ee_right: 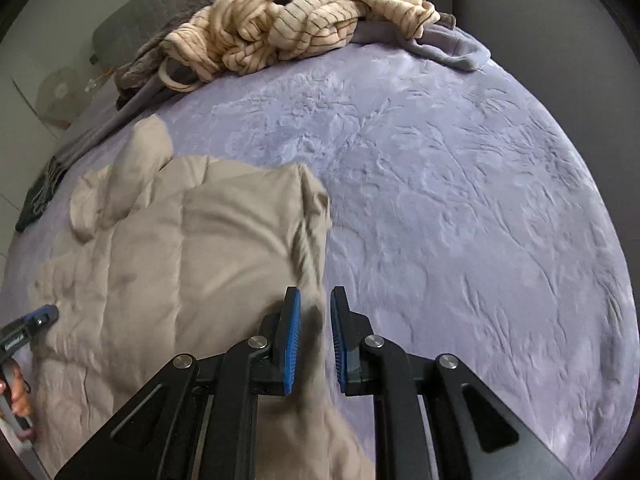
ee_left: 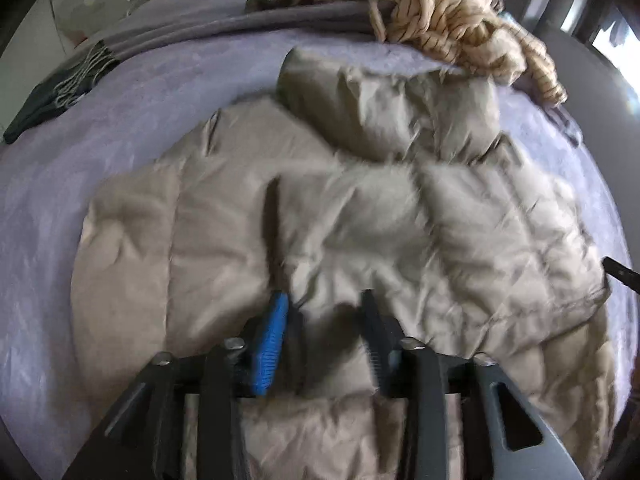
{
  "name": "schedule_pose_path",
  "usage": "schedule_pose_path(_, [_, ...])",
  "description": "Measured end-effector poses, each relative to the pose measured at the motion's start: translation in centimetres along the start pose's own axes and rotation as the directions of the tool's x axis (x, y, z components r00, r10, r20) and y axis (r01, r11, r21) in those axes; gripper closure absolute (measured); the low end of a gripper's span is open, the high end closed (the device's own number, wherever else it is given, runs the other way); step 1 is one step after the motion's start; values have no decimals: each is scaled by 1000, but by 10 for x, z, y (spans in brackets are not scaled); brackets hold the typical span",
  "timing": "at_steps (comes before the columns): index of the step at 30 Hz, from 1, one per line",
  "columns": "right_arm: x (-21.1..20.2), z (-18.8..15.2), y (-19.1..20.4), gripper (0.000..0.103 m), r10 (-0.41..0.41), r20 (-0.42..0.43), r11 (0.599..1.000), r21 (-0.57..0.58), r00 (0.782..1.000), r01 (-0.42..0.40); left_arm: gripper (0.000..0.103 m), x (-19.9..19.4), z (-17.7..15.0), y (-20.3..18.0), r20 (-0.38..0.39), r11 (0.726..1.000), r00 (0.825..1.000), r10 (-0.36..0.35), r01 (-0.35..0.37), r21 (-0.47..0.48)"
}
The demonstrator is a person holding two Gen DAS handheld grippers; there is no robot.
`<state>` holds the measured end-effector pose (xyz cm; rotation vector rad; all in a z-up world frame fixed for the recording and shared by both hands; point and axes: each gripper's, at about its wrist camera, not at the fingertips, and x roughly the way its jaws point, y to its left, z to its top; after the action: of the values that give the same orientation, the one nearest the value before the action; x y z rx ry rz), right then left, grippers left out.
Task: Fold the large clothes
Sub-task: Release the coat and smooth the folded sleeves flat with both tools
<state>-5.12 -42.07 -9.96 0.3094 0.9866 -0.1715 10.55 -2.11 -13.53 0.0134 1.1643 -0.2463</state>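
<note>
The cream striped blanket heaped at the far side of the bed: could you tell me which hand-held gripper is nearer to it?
Neither clearly. The left hand-held gripper and the right hand-held gripper are both at the beige puffer jacket, across the bed from the striped blanket; the difference cannot be judged.

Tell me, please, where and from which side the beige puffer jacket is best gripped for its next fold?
Probably at the beige puffer jacket's right edge, approached from the bare lavender blanket beside it. There the fabric forms a raised, thin ridge that the jaws can straddle; the quilted middle is broad and puffy. The right gripper already has this edge between its open jaws.
</note>
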Motion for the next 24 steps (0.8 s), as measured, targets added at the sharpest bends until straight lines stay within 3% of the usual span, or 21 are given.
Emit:
schedule_pose_path(3, [22, -14, 4, 86, -37, -59, 999, -33, 998, 35, 46, 14, -14, 4, 6, 1000, 1000, -6, 6, 0])
schedule_pose_path(8, [41, -21, -2, 79, -44, -71, 999, -20, 996, 43, 43, 20, -16, -1, 14, 999, 1000, 22, -23, 26])
schedule_pose_path(12, [24, -18, -12, 68, -40, -95, 999, 12, 995, 41, 43, 8, -13, 6, -12, 999, 999, 31, -31, -9])
schedule_pose_path(17, [-4, -26, -22, 63, -39, -157, 998, 32, 987, 45, 43, -18, -18, 12, -49, 996, 995, 84, -86, -24])
schedule_pose_path(19, [-12, -31, -25, 54, -30, -176, 998, 52, 984, 40, 43, -29, -24, 11, -71, 995, 993, 95, -96, -20])
schedule_pose_path(21, [-25, -38, -27, 45, -3, -188, 996, 83, 982, 19, 43, -43, -33, 9, -87, 995, 991, 99, -101, -13])
schedule_pose_path(24, [-43, -51, -27, 43, 42, -205, 993, 119, 978, -17, 43, -63, -47, 2, -106, 995, 989, 103, -102, 9])
